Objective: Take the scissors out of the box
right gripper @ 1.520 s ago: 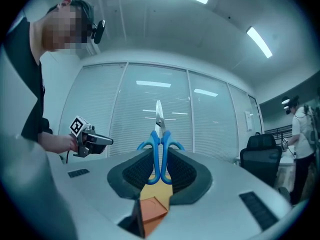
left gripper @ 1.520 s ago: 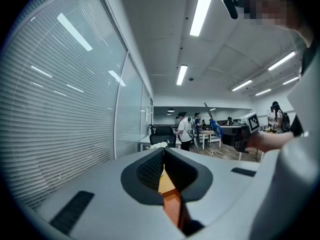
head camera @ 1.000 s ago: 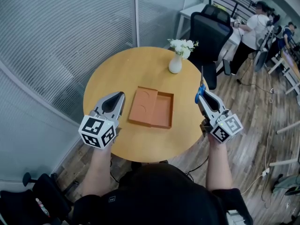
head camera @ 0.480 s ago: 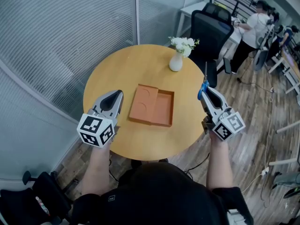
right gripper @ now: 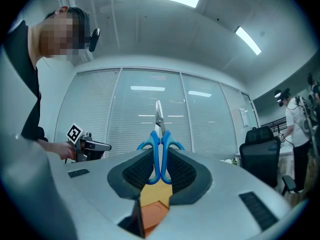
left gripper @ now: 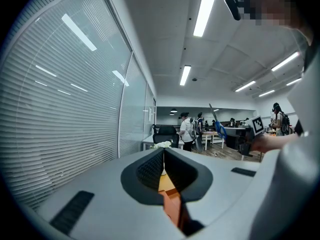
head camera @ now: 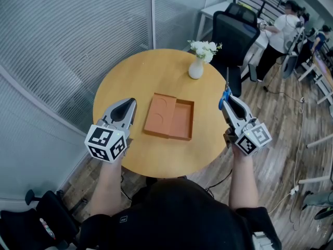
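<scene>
An orange box [head camera: 169,117] lies in the middle of the round wooden table [head camera: 156,72], its lid slid to the left and the uncovered right part bare inside. The blue-handled scissors [head camera: 224,95] are off the table beyond its right edge, blades pointing up. My right gripper [head camera: 227,100] is shut on their handles. In the right gripper view the scissors [right gripper: 160,151] stand upright between the pads, over the box [right gripper: 152,209]. My left gripper [head camera: 127,104] hovers at the box's left, shut with nothing in it; its pads meet in the left gripper view [left gripper: 163,154].
A white vase of flowers [head camera: 196,66] stands at the table's far edge. Behind it is a black office chair [head camera: 234,33]. People stand at desks at the back right [head camera: 283,30]. A glass wall with blinds [head camera: 67,40] runs along the left.
</scene>
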`<state>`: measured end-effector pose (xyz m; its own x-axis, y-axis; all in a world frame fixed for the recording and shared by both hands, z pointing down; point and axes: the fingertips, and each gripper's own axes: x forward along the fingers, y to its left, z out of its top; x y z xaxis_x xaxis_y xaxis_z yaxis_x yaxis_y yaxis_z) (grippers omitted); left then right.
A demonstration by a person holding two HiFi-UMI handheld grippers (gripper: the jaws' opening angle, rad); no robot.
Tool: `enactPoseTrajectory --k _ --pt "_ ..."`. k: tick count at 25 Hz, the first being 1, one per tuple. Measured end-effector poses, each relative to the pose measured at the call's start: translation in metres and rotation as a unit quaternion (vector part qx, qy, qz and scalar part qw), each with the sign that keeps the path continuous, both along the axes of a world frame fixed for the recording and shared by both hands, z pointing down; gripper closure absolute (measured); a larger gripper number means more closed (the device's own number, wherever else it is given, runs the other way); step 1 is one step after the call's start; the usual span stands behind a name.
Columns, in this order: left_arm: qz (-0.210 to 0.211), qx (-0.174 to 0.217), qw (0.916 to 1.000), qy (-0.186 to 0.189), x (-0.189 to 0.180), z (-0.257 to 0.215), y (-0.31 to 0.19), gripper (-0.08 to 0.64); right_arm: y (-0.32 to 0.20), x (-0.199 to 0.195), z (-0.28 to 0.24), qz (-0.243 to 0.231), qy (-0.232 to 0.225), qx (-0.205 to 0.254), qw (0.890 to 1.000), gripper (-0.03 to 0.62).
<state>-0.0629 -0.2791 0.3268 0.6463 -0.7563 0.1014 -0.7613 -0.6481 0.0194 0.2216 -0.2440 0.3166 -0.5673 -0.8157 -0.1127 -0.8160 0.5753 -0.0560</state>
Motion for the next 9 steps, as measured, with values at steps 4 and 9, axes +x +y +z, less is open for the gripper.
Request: enactPoseTrajectory --k 4,9 --pt "-0.001 0.001 1.0000 0.001 -0.0014 -0.0004 -0.0004 0.545 -0.0007 -0.0012 0.0003 0.000 0.000 0.000 1.000 0.494" --pt "-0.001 0.002 1.0000 0.001 -0.0005 -0.0033 -0.0029 0.546 -0.0035 -0.0032 -0.0012 0.000 0.001 -0.001 1.000 0.494"
